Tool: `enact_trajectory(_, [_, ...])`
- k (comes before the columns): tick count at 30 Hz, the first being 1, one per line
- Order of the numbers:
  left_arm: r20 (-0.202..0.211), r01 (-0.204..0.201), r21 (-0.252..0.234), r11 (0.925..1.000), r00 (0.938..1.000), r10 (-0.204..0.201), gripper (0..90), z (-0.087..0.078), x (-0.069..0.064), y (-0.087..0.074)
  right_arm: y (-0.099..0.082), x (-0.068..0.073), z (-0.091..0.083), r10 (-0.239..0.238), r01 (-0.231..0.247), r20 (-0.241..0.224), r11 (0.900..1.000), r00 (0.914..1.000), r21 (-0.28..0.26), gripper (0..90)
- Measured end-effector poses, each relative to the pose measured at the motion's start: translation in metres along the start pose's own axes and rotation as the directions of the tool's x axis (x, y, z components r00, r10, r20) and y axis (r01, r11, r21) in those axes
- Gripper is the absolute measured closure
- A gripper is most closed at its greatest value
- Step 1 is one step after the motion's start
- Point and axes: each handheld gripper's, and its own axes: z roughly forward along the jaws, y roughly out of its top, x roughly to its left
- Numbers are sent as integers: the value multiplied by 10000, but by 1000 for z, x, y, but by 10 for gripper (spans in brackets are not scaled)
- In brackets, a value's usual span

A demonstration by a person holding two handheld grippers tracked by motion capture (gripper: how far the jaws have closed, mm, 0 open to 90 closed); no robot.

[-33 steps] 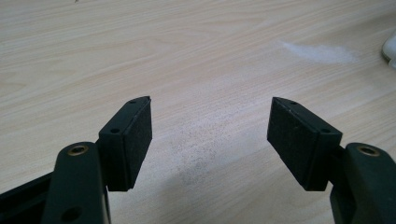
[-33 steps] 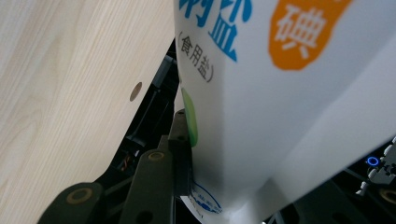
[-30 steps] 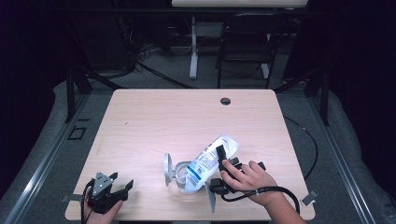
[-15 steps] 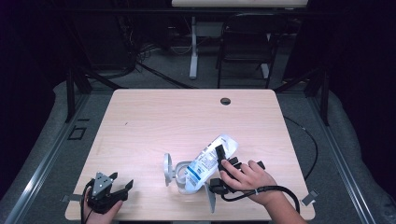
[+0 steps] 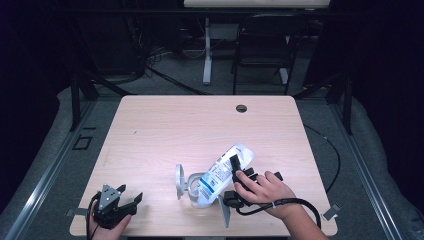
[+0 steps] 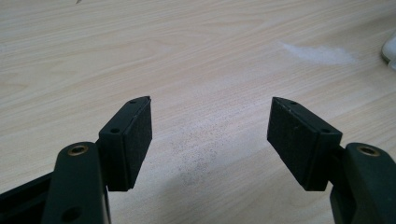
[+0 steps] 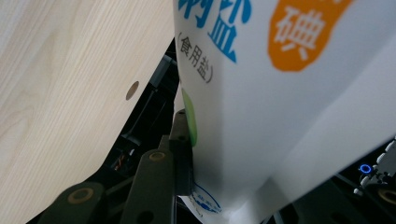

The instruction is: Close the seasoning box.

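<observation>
Jaws of the right gripper (image 5: 234, 175) pinch the salt bag (image 5: 220, 172), apparently over a jar (image 5: 192, 184); left gripper (image 6: 210, 135) jaws spread.

Far half of the surface (image 5: 200, 125) lies wide open — only the salt bag (image 5: 220, 172) and the jug (image 5: 186, 182) block the near middle.

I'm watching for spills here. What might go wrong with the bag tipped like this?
The right gripper clamps the white bag, which tilts mouth-down toward the small clear container. That container looks narrow, so the contents may miss it and scatter; powder already dusts the table. The bag is soft and could slip or buckle in the grip. The left gripper sits open, far off, so nothing steadies the container.
</observation>
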Motion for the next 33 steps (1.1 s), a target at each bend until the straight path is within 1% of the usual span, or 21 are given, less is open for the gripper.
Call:
enact_trajectory(13, [1,-35,-4,10000,10000,35,315,0,0,0,0,-1,-1,-176,176,-27,9998,9998,59,690])
enact_trajectory(19, [18,-88,14,10000,10000,88,315,0,0,0,0,-1,-1,-154,154,-39,9999,9999,66,691])
enact_trajectory(29, [5,-60,2,10000,10000,60,315,0,0,0,0,-1,-1,-166,166,-26,9998,9999,91,693])
enact_trajectory(33, [-7,-47,16,10000,10000,47,315,0,0,0,0,-1,-1,-116,117,-41,9999,9999,20,694])
